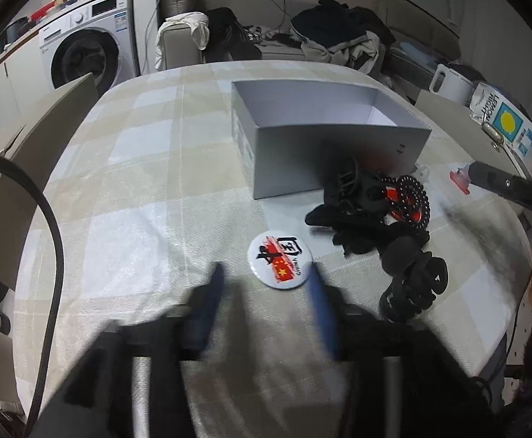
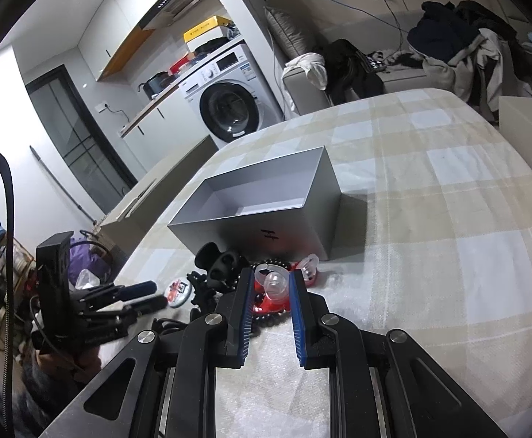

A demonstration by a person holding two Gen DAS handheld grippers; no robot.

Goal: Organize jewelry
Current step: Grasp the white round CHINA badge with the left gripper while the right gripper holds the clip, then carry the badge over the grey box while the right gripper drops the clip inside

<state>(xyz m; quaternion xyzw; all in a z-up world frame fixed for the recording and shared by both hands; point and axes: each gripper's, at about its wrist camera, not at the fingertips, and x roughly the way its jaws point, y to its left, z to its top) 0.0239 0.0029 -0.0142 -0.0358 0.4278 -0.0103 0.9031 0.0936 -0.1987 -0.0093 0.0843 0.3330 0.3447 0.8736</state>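
Note:
A round white badge point(image 1: 280, 261) with red and black print lies on the checked tablecloth. My left gripper point(image 1: 266, 277) stands open just short of it, blue pads to either side and not pressing on it. To its right is a pile of black hair clips point(image 1: 361, 219), with a dark bead bracelet point(image 1: 412, 197) on top. An open grey box point(image 1: 324, 138) stands behind them. In the right wrist view my right gripper point(image 2: 271, 284) is shut on a clear plastic clip point(image 2: 275, 281) over the beads. The left gripper point(image 2: 156, 294) and the badge point(image 2: 178, 292) show at the left.
A second clear and red clip point(image 2: 309, 266) lies by the grey box point(image 2: 266, 211). Chair backs point(image 1: 47, 116) stand at the table's left side. A washing machine point(image 1: 83, 51) and a sofa heaped with clothes point(image 1: 339, 33) are beyond. A lemon drink carton point(image 1: 503, 120) sits at the right.

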